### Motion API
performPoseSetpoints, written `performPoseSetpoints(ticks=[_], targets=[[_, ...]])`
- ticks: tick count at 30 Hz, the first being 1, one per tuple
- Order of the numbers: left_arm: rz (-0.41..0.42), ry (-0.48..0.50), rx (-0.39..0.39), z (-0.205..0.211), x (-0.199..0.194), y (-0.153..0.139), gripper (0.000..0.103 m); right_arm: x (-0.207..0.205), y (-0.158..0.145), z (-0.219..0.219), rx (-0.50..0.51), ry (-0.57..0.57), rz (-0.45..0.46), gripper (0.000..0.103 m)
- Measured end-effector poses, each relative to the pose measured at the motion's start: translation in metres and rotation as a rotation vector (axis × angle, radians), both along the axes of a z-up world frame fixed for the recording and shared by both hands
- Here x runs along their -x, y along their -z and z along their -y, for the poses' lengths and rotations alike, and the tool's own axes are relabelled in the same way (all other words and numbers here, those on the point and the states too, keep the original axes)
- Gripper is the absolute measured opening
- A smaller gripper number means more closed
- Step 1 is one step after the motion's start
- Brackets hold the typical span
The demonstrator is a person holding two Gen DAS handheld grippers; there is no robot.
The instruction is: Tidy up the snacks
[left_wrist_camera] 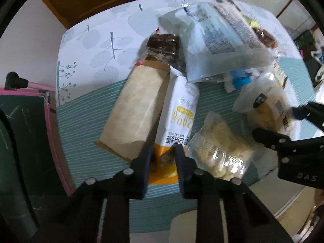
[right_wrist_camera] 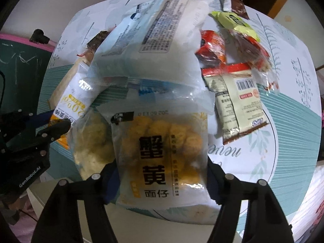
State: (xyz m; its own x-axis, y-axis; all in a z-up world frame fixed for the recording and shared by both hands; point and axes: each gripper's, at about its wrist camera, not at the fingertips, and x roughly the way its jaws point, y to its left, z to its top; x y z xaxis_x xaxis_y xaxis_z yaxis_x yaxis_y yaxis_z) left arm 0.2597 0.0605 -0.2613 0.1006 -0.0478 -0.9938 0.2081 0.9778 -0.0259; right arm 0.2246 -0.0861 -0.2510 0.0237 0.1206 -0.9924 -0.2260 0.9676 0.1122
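Observation:
My left gripper (left_wrist_camera: 163, 151) points down and is shut on the orange end of a white-and-orange oat bar packet (left_wrist_camera: 180, 111); the same gripper shows at the left in the right wrist view (right_wrist_camera: 58, 120). My right gripper (right_wrist_camera: 162, 174) stands open over a yellow snack bag (right_wrist_camera: 162, 141) that lies flat on the table. One finger sits at each side edge of the bag, which is not crumpled. In the left wrist view the right gripper (left_wrist_camera: 275, 121) straddles that bag (left_wrist_camera: 267, 105).
A beige cake packet (left_wrist_camera: 133, 109) lies beside the oat bar, with a chocolate one (left_wrist_camera: 164, 46) behind. A big clear blue-white bag (right_wrist_camera: 154, 46), a bag of pale puffs (right_wrist_camera: 91, 141) and red, green and cream packets (right_wrist_camera: 239, 101) crowd the teal-clothed table (left_wrist_camera: 85, 121). A pink-framed board (left_wrist_camera: 20, 131) stands left.

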Motion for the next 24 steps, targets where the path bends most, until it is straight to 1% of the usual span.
performPoseSetpoints(ticks=[1, 3, 6, 10, 14, 17, 24], targets=[[0.006, -0.005, 0.02, -0.001, 0.001, -0.003, 0.016, 0.001, -0.001, 0.002, -0.008, 0.007, 0.0, 0.069], [0.018, -0.008, 0.03, -0.003, 0.005, -0.006, 0.013, 0.003, -0.005, 0.009, -0.021, 0.02, 0.003, 0.069], [0.032, -0.02, 0.049, -0.007, 0.012, -0.012, 0.012, 0.008, -0.013, 0.017, -0.048, 0.041, 0.017, 0.069], [0.068, -0.03, 0.054, -0.008, 0.024, -0.025, 0.012, 0.015, -0.03, 0.038, -0.084, 0.063, 0.046, 0.069], [0.119, -0.037, 0.061, -0.004, 0.033, -0.048, 0.012, 0.021, -0.047, 0.052, -0.104, 0.082, 0.083, 0.069], [0.163, -0.036, 0.06, -0.006, 0.035, -0.067, 0.012, 0.021, -0.056, 0.055, -0.113, 0.096, 0.109, 0.069], [0.266, -0.025, 0.09, -0.006, 0.045, -0.116, 0.012, 0.03, -0.084, 0.057, -0.13, 0.11, 0.169, 0.069]])
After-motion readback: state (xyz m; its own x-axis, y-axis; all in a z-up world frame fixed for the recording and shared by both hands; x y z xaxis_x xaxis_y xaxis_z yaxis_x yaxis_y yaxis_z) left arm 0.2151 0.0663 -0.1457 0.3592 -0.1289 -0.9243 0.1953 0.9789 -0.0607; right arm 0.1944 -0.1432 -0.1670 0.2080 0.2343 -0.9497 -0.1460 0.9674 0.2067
